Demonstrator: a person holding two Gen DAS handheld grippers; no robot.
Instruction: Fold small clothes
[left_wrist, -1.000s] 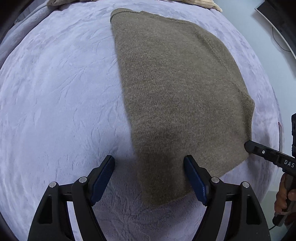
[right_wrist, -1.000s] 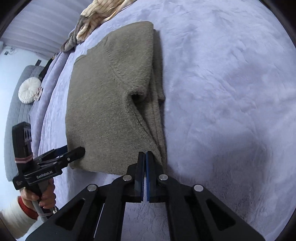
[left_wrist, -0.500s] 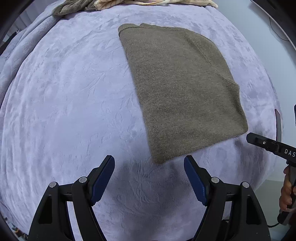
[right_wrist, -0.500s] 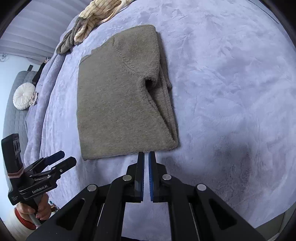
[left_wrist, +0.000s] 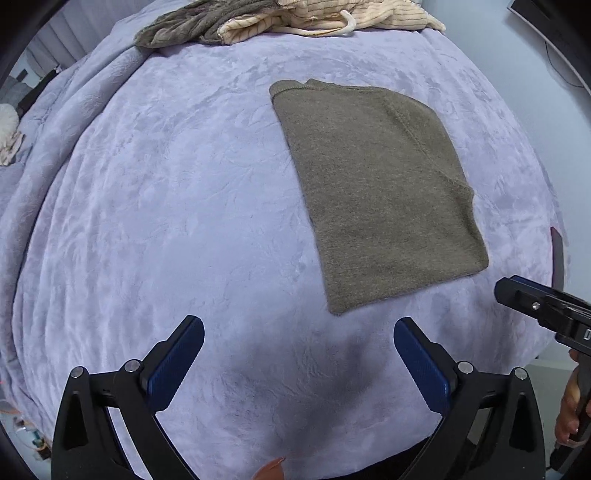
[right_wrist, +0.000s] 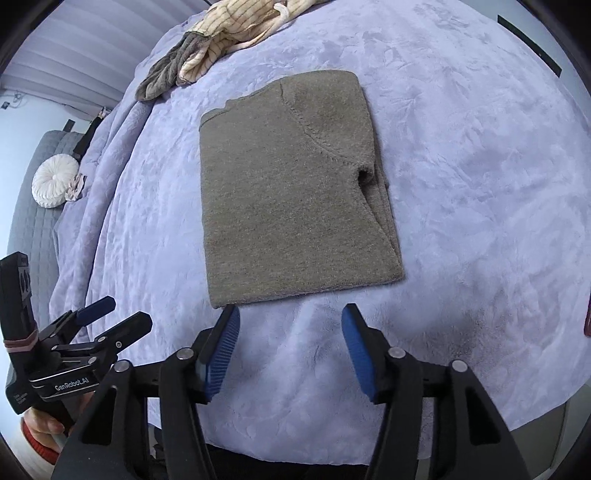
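Looks like the olive sweater (right_wrist: 291, 192) is basically done, folded into a neat rectangle flat on the lavender blanket (left_wrist: 166, 221), both the left gripper (left_wrist: 298, 365) and right gripper (right_wrist: 290, 350) spread apart holding nothing, while that rumpled clothes pile (left_wrist: 295, 18) at the far edge looks unfolded.

Left gripper (left_wrist: 298, 352): black frame, blue ribbed pads, silver screws; white "GenRobot.AI" lettering on body. Right gripper (right_wrist: 290, 343): same build. Bare fingers on both handles; red cuff at left wrist.
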